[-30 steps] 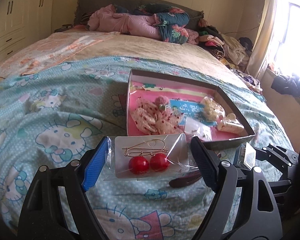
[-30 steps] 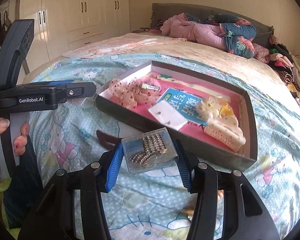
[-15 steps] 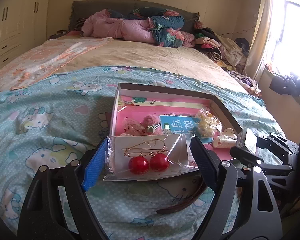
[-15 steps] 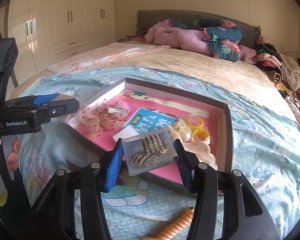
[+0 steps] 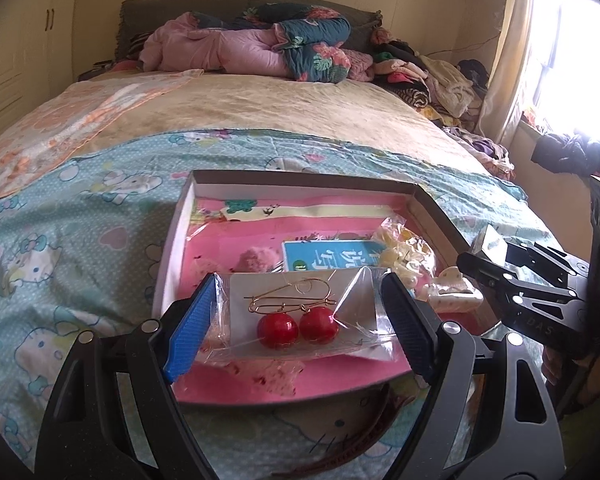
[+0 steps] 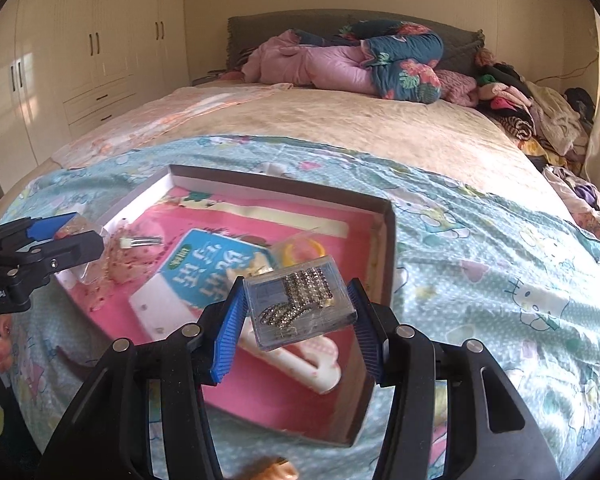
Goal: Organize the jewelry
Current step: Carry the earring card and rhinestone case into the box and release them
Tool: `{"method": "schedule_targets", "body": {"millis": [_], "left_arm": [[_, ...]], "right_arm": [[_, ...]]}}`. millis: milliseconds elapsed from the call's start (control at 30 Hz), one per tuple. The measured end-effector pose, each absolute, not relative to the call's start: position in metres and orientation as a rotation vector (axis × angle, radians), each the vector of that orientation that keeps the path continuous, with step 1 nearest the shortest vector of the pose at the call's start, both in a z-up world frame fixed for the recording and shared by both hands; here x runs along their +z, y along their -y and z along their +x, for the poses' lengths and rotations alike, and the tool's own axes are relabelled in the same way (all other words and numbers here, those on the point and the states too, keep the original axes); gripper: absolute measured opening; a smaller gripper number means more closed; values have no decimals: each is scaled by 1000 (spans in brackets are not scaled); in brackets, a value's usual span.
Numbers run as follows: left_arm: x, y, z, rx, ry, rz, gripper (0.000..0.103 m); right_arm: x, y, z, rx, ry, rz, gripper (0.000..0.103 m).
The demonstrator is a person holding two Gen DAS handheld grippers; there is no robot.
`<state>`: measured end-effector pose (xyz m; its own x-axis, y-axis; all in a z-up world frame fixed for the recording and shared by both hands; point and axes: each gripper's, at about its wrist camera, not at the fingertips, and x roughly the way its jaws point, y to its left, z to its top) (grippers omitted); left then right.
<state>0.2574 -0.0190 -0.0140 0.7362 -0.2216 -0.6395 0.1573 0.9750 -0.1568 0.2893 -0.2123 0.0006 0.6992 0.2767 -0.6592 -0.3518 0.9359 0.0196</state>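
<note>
My left gripper (image 5: 300, 320) is shut on a clear packet with red ball earrings (image 5: 296, 326) on a white card, held above the near part of the pink-lined box (image 5: 300, 180). My right gripper (image 6: 296, 316) is shut on a small clear case of rhinestone hair clips (image 6: 300, 304), hovering over the box's (image 6: 388, 248) near right part. Each gripper shows at the edge of the other's view: the right one (image 5: 496, 264) and the left one (image 6: 60, 236). Inside the box lie a blue card (image 6: 212, 268), a white claw clip (image 6: 300, 360), yellow pieces (image 5: 400, 248) and a spotted scrunchie (image 6: 128, 256).
The box rests on a cartoon-cat bedsheet (image 5: 60, 240). A brown headband (image 5: 360, 440) lies on the sheet in front of the box, an orange spiral item (image 6: 276, 468) by the near edge. Bedding and clothes (image 5: 260, 48) are piled at the headboard. Wardrobes (image 6: 80, 52) stand left.
Both grippers have travelled forward with their loads, from above the bedsheet in front of the box to above its pink floor. The right case has tilted slightly.
</note>
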Motion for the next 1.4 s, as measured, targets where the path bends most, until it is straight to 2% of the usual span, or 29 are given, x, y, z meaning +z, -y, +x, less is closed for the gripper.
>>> {"method": "schedule_targets", "body": {"millis": [400,900,1000,1400], "left_arm": [[-34,48,288,-254,-762,-56,73],[-51,50,301,-258,-803,-46,74],[-51,50,300,-260,-803,-48,75],[-36,47,279,-264,-757,-58,79]], "right_arm": [[-12,219,325,324,-762,-112,49],[-30,212,345,337,-832,-103,50],[-27,214,340,339,-818,-94,58],[-3,222,306,326,-755,-82,71]]}}
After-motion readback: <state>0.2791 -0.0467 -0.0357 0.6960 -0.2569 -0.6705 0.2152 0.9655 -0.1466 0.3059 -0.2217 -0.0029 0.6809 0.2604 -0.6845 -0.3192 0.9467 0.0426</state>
